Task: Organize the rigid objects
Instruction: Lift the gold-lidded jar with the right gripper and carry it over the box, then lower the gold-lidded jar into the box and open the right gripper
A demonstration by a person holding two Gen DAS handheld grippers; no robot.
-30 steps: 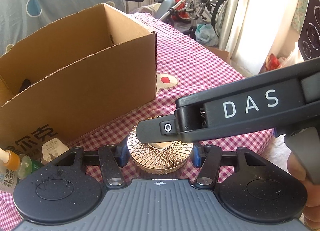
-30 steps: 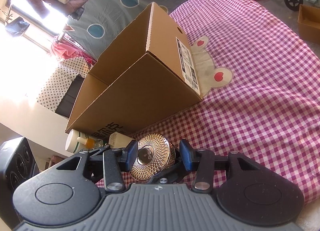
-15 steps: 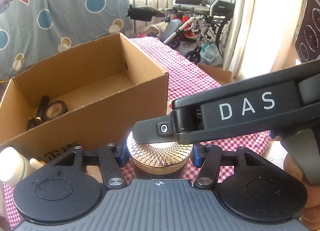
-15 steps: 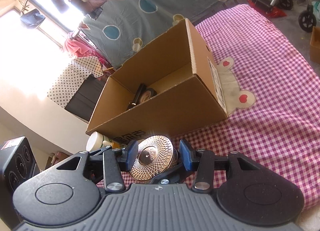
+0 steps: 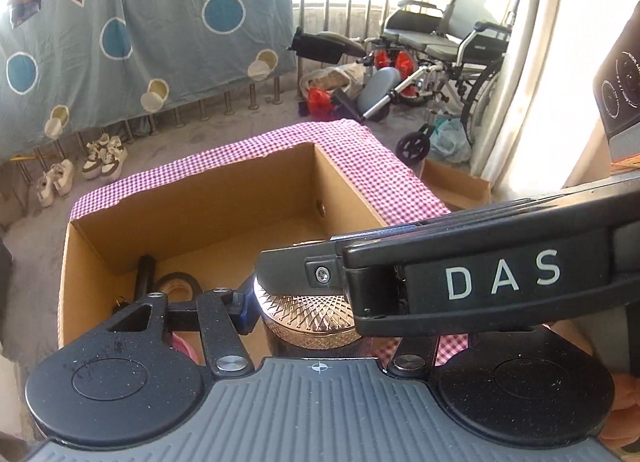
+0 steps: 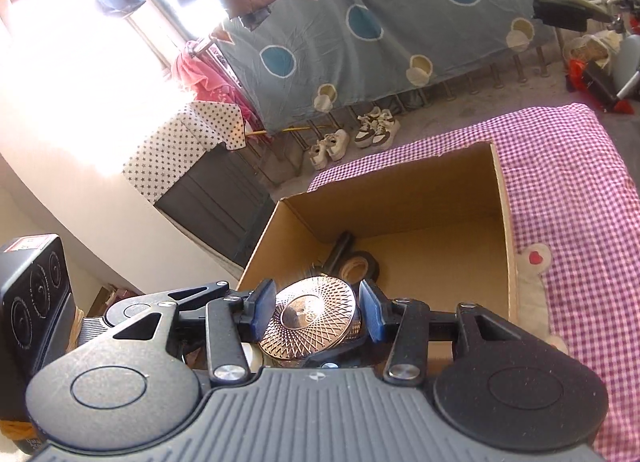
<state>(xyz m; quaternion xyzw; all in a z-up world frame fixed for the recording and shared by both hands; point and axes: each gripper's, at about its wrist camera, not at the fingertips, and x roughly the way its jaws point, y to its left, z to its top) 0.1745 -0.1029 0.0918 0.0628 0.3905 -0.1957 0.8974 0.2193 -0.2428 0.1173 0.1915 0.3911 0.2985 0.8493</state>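
Note:
A round gold tin with a diamond-pattern lid (image 5: 310, 320) (image 6: 310, 320) is held in the air by both grippers, above the near edge of an open cardboard box (image 5: 224, 198) (image 6: 400, 190). My left gripper (image 5: 310, 314) is shut on the tin's sides. My right gripper (image 6: 316, 314) is shut on it crosswise, and its arm marked DAS (image 5: 500, 278) lies over the tin in the left wrist view. Inside the box lie a roll of black tape (image 5: 176, 286) (image 6: 358, 264) and a black cylinder (image 5: 144, 274) (image 6: 340, 246).
The box stands on a table with a pink checked cloth (image 6: 580, 198) (image 5: 384, 174). Beyond the table are shoes (image 6: 356, 138) on the floor, a hanging blue cloth (image 5: 132, 30), a wheelchair (image 5: 448, 50) and a small box on the floor (image 5: 456, 182).
Both grippers have lifted the tin from the table in front of the box to above the box's near edge. The box's inside now shows from above.

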